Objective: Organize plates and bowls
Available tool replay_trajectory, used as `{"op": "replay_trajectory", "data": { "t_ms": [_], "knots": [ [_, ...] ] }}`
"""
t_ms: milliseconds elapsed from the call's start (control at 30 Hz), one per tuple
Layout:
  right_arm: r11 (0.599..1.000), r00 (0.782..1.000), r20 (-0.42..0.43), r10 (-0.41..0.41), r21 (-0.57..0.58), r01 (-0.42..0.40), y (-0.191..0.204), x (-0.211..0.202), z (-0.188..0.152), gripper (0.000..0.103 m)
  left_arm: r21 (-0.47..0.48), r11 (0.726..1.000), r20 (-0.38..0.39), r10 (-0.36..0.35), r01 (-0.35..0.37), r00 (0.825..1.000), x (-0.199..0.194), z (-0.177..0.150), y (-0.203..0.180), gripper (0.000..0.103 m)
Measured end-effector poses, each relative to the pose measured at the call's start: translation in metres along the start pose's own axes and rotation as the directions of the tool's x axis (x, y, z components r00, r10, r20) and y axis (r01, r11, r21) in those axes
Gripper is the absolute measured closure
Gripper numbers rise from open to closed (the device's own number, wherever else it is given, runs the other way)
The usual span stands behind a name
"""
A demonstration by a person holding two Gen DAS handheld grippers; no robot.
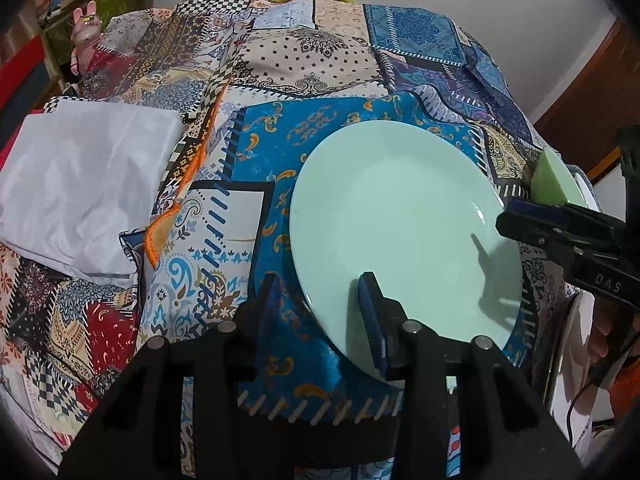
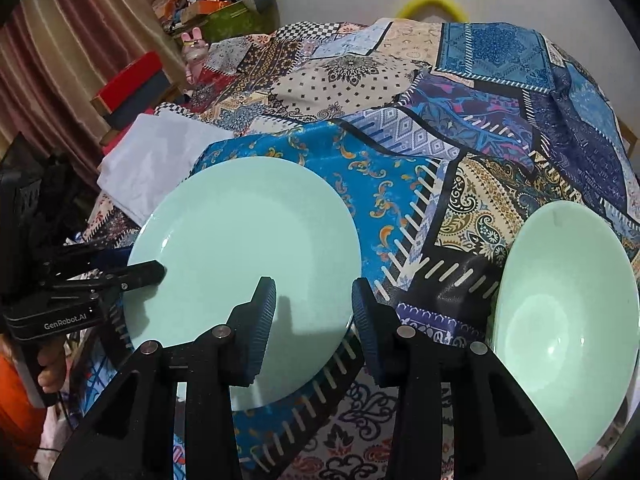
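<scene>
A mint-green plate [image 1: 400, 216] lies flat on the patchwork tablecloth; it also shows in the right wrist view [image 2: 248, 240]. My left gripper [image 1: 320, 296] is open and straddles the plate's near-left rim, right finger over the plate, left finger over the cloth. My right gripper [image 2: 314, 308] is open and hovers over the plate's near-right edge; it enters the left wrist view from the right [image 1: 532, 224]. A mint-green bowl [image 2: 568, 312] sits to the right of the plate, its edge showing in the left wrist view [image 1: 554, 178].
A folded white cloth [image 1: 84, 184] lies on the table left of the plate. A pink rabbit figurine [image 2: 194, 54] stands at the far left edge. Boxes and clutter [image 2: 212, 4] sit beyond the table. A yellow ring [image 2: 430, 4] shows behind the far edge.
</scene>
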State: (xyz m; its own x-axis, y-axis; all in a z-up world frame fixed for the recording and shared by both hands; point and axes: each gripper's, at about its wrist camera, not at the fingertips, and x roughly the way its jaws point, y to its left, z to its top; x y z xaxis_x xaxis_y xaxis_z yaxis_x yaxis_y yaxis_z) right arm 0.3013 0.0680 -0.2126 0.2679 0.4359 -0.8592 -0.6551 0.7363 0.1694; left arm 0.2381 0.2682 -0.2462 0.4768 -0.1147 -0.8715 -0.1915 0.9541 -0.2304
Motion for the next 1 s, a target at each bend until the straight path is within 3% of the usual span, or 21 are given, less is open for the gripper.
{"op": "replay_trajectory", "data": {
  "t_ms": [167,400,633,800,1000],
  "knots": [
    [0.999,0.999,0.005,-0.044,-0.009,0.044,0.001,0.003,0.003,0.068,0.002,1.000,0.023,0.014,-0.014,1.000,0.001,-0.002,0.006,0.050],
    [0.996,0.996,-0.031,-0.084,-0.045,0.082,0.004,0.016,0.004,0.068,-0.043,0.999,0.012,-0.021,0.022,1.000,0.002,0.000,0.015,0.050],
    [1.000,0.999,-0.048,0.002,0.029,-0.001,-0.002,0.020,0.001,0.065,-0.013,1.000,0.007,-0.025,0.025,1.000,-0.001,-0.003,0.008,0.063],
    [0.995,0.995,-0.054,0.079,0.069,-0.075,-0.004,0.015,-0.005,0.067,0.018,1.000,0.011,-0.012,0.012,1.000,-0.002,-0.004,-0.003,0.064],
    [0.993,0.995,-0.043,0.095,0.079,-0.091,0.000,0.010,-0.010,0.069,-0.011,1.000,0.017,0.009,-0.009,1.000,-0.007,-0.002,-0.004,0.064]
  ]
}}
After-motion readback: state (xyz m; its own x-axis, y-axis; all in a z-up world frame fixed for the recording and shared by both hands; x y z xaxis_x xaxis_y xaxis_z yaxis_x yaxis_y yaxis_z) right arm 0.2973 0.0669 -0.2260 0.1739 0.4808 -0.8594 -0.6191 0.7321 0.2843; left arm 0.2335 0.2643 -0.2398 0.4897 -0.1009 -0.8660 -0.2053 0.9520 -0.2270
